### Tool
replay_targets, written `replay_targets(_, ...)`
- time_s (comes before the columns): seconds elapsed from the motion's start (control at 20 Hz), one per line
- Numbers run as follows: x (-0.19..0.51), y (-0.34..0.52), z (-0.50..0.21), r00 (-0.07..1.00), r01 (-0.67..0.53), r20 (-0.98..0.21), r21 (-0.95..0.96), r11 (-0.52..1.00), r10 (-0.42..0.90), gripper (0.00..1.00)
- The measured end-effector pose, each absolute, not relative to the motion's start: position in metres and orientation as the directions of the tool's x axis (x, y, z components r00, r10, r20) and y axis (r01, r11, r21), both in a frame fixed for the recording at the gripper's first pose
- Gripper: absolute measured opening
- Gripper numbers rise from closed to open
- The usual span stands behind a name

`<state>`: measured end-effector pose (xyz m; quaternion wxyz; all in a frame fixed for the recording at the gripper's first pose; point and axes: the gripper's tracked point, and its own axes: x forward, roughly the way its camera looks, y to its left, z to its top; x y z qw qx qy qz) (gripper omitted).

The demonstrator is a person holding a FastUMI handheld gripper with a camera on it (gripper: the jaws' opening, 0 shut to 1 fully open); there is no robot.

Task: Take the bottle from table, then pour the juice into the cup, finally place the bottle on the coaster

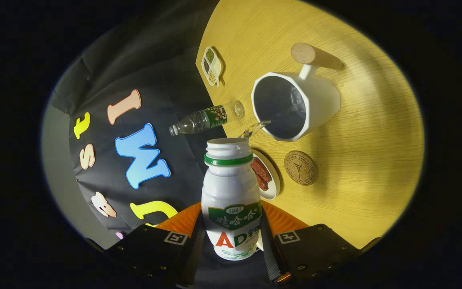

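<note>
My gripper [232, 228] is shut on a white bottle [231, 192] with a green neck ring and an open mouth; both fingers press on its sides. The whole view is rolled, so the bottle is tipped toward a white angular cup [295, 105] with a wooden handle, just beyond its mouth. A thin stream of liquid [257, 127] runs from the bottle's mouth over the cup's rim. A round cork coaster [300, 167] lies on the wooden table [367, 152] beside the cup, beyond the right finger.
A small white dish of brown snack pieces [264, 174] sits right behind the bottle. A clear plastic water bottle [207, 119] stands near the table's edge. A little divided dish of seeds [211, 66] sits farther off. The booth's black cloth wall hangs past the table's edge.
</note>
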<state>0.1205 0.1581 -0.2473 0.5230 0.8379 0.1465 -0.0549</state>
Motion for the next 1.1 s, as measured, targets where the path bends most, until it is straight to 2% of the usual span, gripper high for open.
replay_targets(1.1,0.119,0.146,-0.258,0.949,0.314,-0.272,0.785,-0.534,0.159,0.66)
